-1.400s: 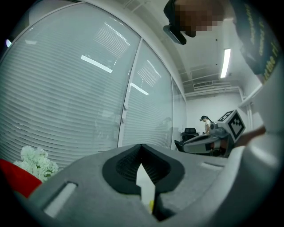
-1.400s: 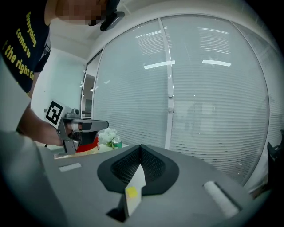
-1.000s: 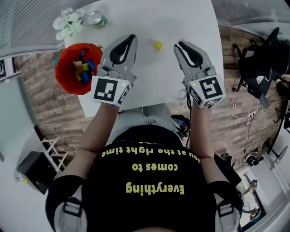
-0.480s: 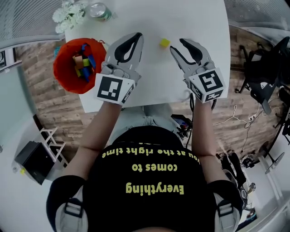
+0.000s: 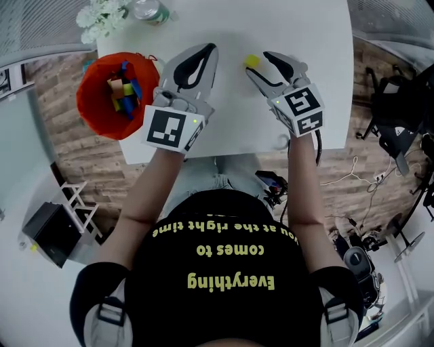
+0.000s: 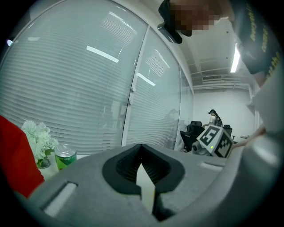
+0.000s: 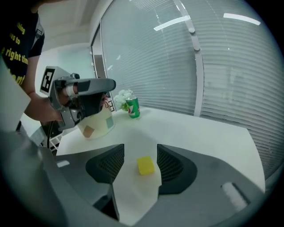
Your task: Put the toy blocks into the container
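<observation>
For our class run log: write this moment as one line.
right gripper: jaws opening, yellow block between them, untouched | left gripper: shut, empty | red container: blocks inside

green can nr white flowers | both on white tbl

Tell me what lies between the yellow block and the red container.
The left hand-held gripper, shut, lies between yellow block and red container in the head view.
</observation>
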### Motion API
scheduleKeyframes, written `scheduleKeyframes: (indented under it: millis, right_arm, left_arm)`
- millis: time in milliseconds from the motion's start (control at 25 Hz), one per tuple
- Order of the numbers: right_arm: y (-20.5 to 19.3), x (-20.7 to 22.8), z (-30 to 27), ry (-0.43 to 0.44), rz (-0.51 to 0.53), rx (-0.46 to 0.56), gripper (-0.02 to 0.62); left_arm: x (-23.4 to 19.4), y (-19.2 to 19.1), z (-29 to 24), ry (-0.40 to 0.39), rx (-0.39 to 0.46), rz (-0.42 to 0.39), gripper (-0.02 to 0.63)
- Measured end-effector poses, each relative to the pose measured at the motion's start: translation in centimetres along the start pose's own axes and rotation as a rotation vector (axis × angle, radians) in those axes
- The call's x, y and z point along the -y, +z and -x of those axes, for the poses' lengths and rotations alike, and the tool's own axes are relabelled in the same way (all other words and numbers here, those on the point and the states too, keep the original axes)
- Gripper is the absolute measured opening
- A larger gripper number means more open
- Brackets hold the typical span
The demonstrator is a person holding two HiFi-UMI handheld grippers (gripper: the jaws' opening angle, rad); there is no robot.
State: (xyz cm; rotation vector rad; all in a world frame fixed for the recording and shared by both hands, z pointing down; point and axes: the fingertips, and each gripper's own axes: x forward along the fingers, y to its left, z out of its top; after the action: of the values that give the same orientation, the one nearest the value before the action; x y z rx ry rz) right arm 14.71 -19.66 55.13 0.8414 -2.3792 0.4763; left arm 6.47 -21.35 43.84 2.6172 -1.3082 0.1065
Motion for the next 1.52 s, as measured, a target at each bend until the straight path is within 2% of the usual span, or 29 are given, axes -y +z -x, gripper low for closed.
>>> scheduleKeyframes:
  millis: [400, 680, 960, 1240, 1520]
  right_arm:
    - [-3.5, 0.1, -3.6, 0.003, 0.120, -0.153, 0.255]
    - [-4.5, 0.6, -4.5, 0.013, 0.111, -0.181, 0.227]
    - [-4.7, 0.2, -4.7, 0.024, 0.113, -0.185, 0.155]
    - [-3.8, -0.1, -4.1, 0.020, 0.112, -0.155, 0.155]
    - [-1.2, 0.1, -2.2, 0.001, 0.083, -0.072, 0.155]
  left_arm:
    - [-0.1, -0.1, 0.1, 0.013, -0.001, 0.005, -0.003]
    - [-0.1, -0.1, 0.3, 0.015, -0.003, 0.007, -0.003]
    - [-0.2, 0.1, 0.3, 0.016, 0.001, 0.013, -0.003]
    - [-0.1, 0.5, 0.6, 0.016, 0.009, 0.007, -0.003]
    - [0.0, 1.3, 1.1, 0.018, 0.023, 0.001, -0.003]
